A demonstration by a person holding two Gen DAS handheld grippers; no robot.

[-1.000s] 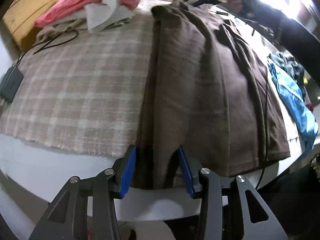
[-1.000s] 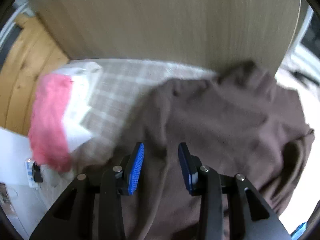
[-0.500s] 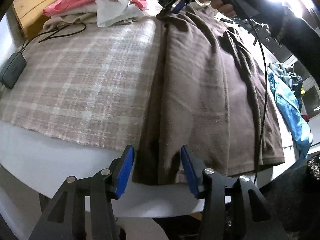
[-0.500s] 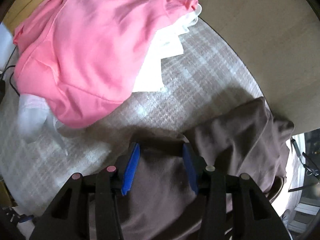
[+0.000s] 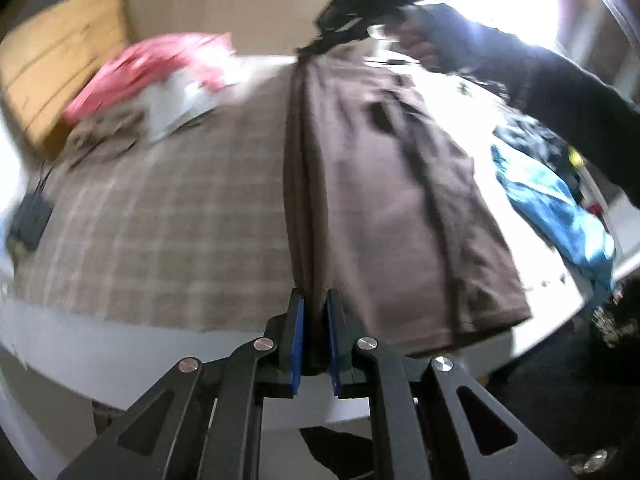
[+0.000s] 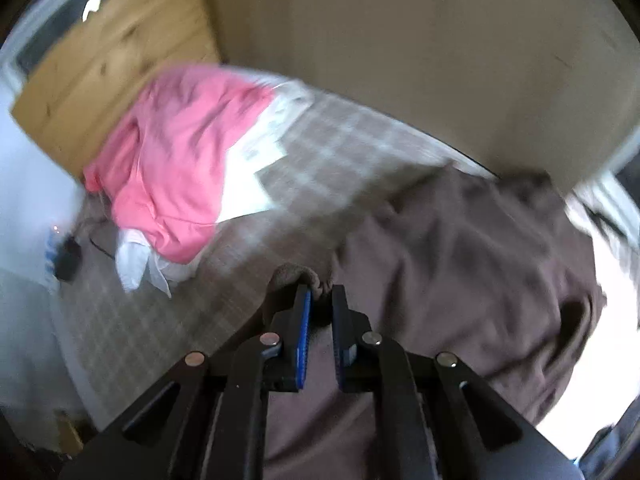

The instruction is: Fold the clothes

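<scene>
The left gripper (image 5: 315, 312), a black two-finger claw with blue pads at the bottom centre of its own view, is tilted steeply downward and its jaws are closing on the near hem of the long brown fabric garment (image 5: 384, 208), a fold of which is pinched between the pads. The right gripper (image 6: 320, 300), the same black and blue build at the bottom centre of its view, also points steeply down, and its jaws are closing on a bunched edge of the brown garment (image 6: 460, 264) that pokes up past the fingertips. In the left view the right gripper shows again at the top centre, a dark blurred shape carried by the person's right hand (image 5: 420, 40) with a dark sleeve (image 5: 560, 88) running off to the right edge. The garment lies stretched lengthwise between the two claws, from the lower centre to the top centre of the left view, on a beige and white plaid cloth (image 5: 160, 224) that fills the left half of the frame. A heap with a pink garment (image 6: 180, 152) on top of white ones sits at the upper left. A bright blue cloth (image 5: 560, 220) lies at the right edge of the left view. A small dark box with a cord (image 5: 30, 216) rests at the far left.
</scene>
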